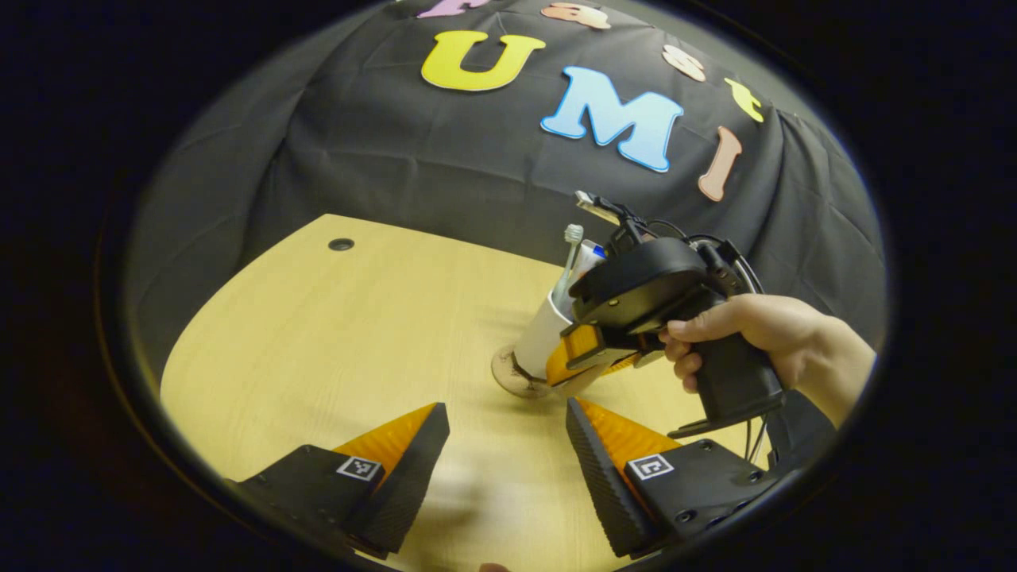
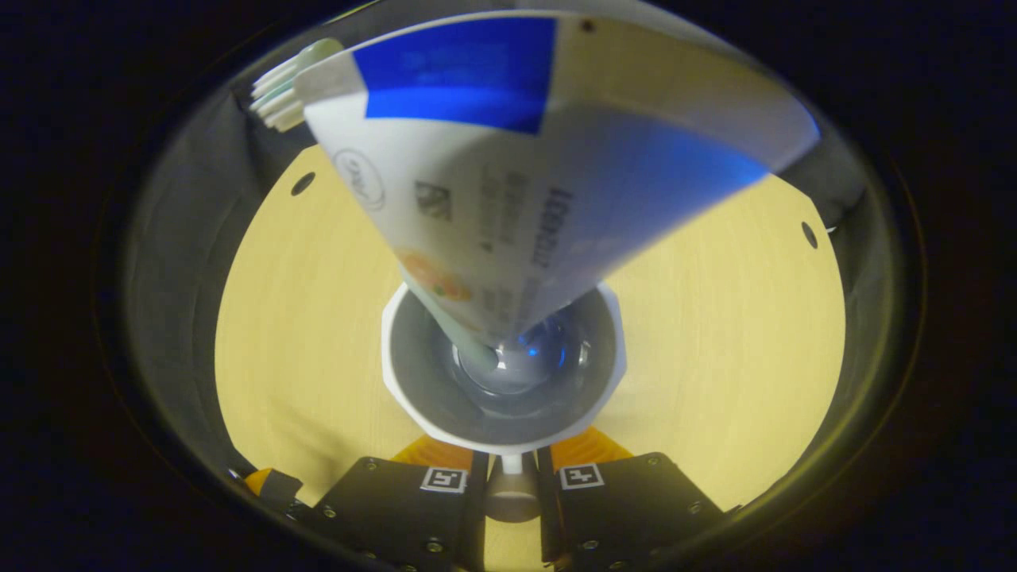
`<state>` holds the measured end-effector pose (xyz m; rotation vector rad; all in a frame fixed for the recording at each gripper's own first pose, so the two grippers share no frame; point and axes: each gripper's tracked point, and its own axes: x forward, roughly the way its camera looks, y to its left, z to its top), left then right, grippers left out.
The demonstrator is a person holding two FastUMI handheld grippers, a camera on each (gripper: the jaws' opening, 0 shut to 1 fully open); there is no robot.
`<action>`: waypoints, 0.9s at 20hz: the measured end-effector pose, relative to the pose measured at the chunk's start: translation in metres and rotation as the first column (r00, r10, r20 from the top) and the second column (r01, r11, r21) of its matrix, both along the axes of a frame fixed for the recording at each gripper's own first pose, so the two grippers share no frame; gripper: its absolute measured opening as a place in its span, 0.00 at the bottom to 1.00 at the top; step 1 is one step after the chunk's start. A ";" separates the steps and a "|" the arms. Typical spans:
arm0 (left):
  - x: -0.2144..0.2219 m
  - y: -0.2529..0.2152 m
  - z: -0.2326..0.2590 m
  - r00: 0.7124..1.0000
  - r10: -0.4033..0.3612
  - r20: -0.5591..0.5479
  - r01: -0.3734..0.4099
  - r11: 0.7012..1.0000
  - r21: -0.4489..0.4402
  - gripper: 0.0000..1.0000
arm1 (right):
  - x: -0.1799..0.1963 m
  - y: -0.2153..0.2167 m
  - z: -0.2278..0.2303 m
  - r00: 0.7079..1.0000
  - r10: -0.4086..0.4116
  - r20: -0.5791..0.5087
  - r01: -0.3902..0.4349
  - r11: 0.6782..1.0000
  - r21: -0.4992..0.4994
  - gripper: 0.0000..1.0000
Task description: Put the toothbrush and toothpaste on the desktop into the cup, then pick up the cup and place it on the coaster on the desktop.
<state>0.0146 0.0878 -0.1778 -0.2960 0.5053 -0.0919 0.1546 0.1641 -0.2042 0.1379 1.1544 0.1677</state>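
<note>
Left gripper view shows your right gripper (image 1: 592, 361) pinching the cup's handle so the cup (image 1: 544, 334), carrying toothbrush (image 1: 570, 258) and toothpaste (image 1: 588, 258), settles tilted onto the coaster (image 1: 508, 373), while your left gripper (image 1: 504, 453) hangs wide and empty nearby.

In the left gripper view, the lower body of the cup (image 1: 542, 338) is covered by the right gripper (image 1: 592, 361), so its fingers' grip on the cup cannot be made out, and most of the coaster (image 1: 511, 376) is hidden under the cup. Of the toothbrush (image 1: 570, 254) and the toothpaste (image 1: 589, 256), only the tops are seen above the rim. In the right gripper view, the toothpaste tube is blurred and cut off at the top edge, its print is too soft to be made out, and the counter (image 2: 302, 334) behind it is largely covered.
</note>
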 end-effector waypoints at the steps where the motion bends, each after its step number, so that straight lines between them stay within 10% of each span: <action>1: 0.000 0.002 0.000 1.000 0.003 -0.001 -0.003 1.000 0.001 0.96 | 0.002 0.000 -0.001 1.000 0.003 -0.005 -0.003 1.000 -0.001 0.27; 18: -0.001 0.003 -0.003 1.000 0.026 -0.008 -0.026 1.000 -0.013 1.00 | 0.009 0.010 -0.009 0.998 0.044 -0.037 -0.045 0.999 -0.029 0.30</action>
